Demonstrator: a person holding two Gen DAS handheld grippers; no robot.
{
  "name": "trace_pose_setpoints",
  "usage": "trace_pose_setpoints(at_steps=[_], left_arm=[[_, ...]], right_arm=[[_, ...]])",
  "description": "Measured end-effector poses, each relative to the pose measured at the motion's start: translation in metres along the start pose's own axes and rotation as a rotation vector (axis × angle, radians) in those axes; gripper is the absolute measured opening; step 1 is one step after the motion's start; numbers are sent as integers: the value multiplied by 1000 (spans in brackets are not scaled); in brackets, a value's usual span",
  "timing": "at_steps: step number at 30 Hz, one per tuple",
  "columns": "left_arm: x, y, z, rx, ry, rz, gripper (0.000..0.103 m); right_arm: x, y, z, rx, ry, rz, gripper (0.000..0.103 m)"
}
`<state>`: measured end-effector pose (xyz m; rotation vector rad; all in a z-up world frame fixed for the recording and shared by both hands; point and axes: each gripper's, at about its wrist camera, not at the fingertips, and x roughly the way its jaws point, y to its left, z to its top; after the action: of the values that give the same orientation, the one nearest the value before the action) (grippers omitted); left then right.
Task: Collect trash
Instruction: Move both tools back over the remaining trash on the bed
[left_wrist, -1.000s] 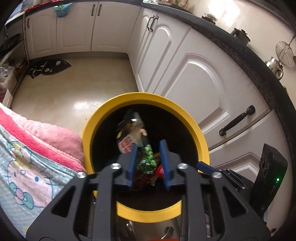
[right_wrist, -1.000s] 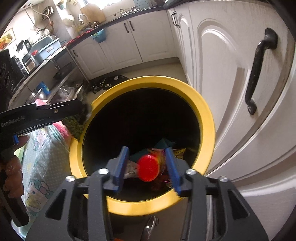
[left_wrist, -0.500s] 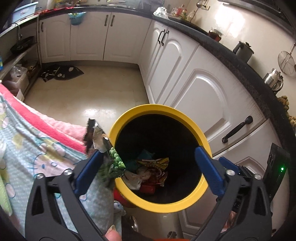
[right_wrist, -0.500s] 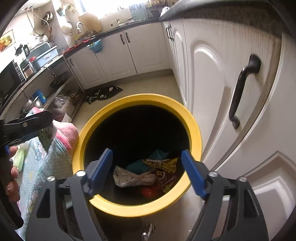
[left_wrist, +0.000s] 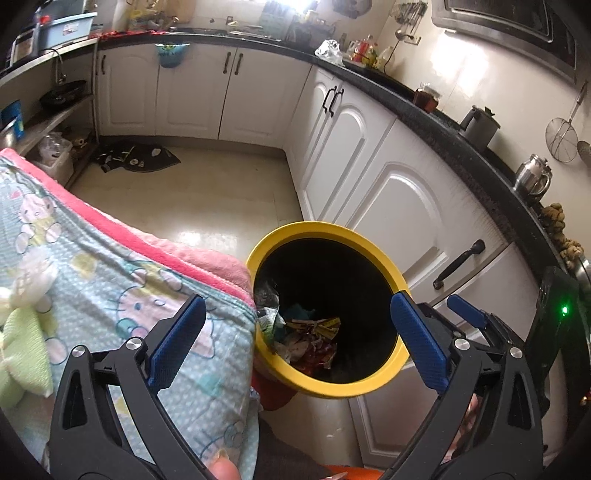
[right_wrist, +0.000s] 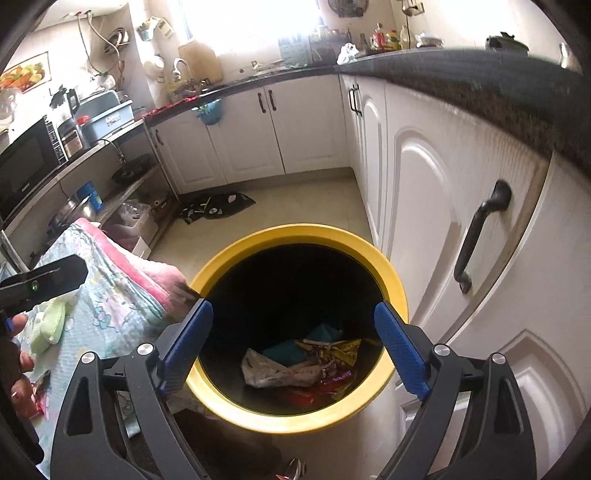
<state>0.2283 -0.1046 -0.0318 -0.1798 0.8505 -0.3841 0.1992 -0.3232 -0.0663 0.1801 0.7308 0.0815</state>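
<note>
- Trash (right_wrist: 295, 363) lies in a loose heap at the bottom of the yellow-rimmed bin (right_wrist: 397, 291): a pale crumpled bag, yellow and red wrappers, a teal scrap, all resting on one another.
- Nearest the bin, the right gripper (right_wrist: 293, 347) hangs above its mouth; its jaws have just been opening and now stand wide, with nothing between them.
- At the bin's left rim the left gripper (left_wrist: 293, 339) is spread just as wide after opening, and it grips nothing either; one blue finger lies over the blanket, the other over the bin's far rim.
- Against the inner wall on the blanket side of the bin, a crinkled green-and-clear wrapper (left_wrist: 267, 308) sits higher than the heap; I judge it may be caught there or sliding down, and cannot tell which.
- Handling, as a judgement: these pieces are light, thin and slippery, they crumple rather than resist, and film can cling to a pad; a pinch on a bunched fold or a sealed edge should hold better than on a flat face.
- Left of the bin, a patterned blanket (left_wrist: 110, 295) with a pink border touches the rim.
- Right of the bin stand white cabinet doors (right_wrist: 424, 206) with black handles.
- Beyond the bin, a dark mat (right_wrist: 218, 205) lies on the pale floor (right_wrist: 295, 206).
</note>
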Motion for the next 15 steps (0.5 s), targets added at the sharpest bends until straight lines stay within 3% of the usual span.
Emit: trace_pose_setpoints(at_steps=[15], left_arm=[[-56,29,-18,-36,-76,34,92]], right_arm=[[-32,30,5,-72,-58,31,90]])
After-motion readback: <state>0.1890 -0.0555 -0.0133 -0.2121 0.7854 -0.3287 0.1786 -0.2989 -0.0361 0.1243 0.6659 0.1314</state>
